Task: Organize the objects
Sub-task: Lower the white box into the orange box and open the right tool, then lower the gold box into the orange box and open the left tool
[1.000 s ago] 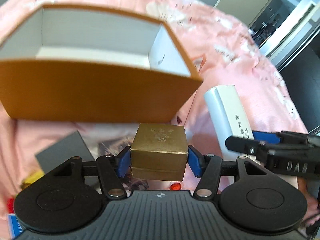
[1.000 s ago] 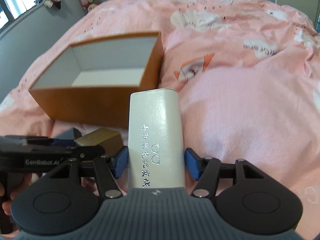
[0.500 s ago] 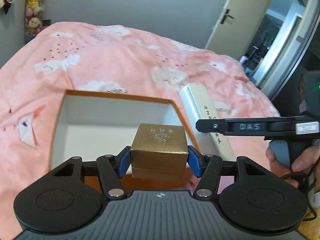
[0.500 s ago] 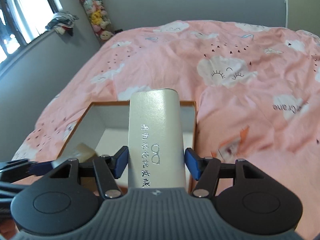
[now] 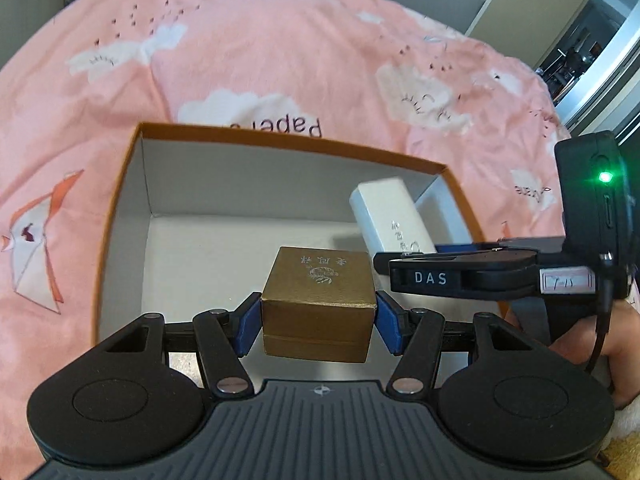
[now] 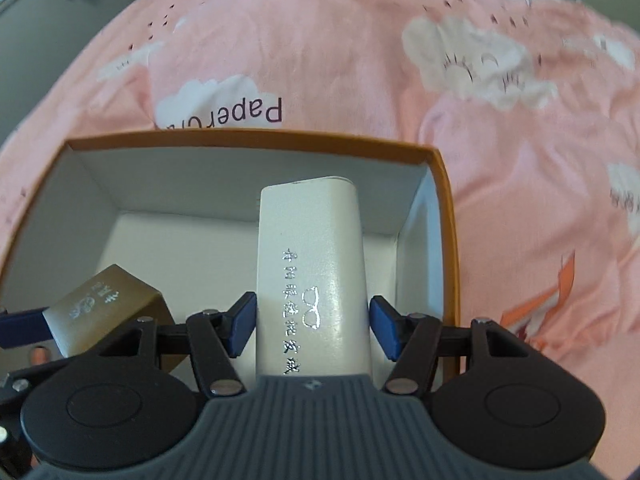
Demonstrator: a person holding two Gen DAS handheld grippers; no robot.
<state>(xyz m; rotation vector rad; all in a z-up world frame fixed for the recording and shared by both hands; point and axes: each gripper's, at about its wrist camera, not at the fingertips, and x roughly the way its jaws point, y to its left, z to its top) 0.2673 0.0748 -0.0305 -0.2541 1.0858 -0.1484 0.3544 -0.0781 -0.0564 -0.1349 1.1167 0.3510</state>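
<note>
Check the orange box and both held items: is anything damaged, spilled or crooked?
Nothing stands out. The orange box looks intact, the gold box sits squarely in the left tool, and the white case looks undamaged.

Open cardboard box [image 5: 448,170]: orange outside, white inside. Small cube-shaped box [image 5: 318,296]: brushed gold, silver emblem. Long rounded case [image 6: 316,264]: white, silver glasses print. Bedspread [image 5: 280,52]: pink, white clouds.

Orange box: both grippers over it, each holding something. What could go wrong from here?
1. The left gripper and right gripper sit close side by side over the orange box; they could knock together while lowering.
2. The gold box and the white case look well above the floor; released here, either may tumble.
3. The long white case leans toward the far wall and could catch it.
</note>
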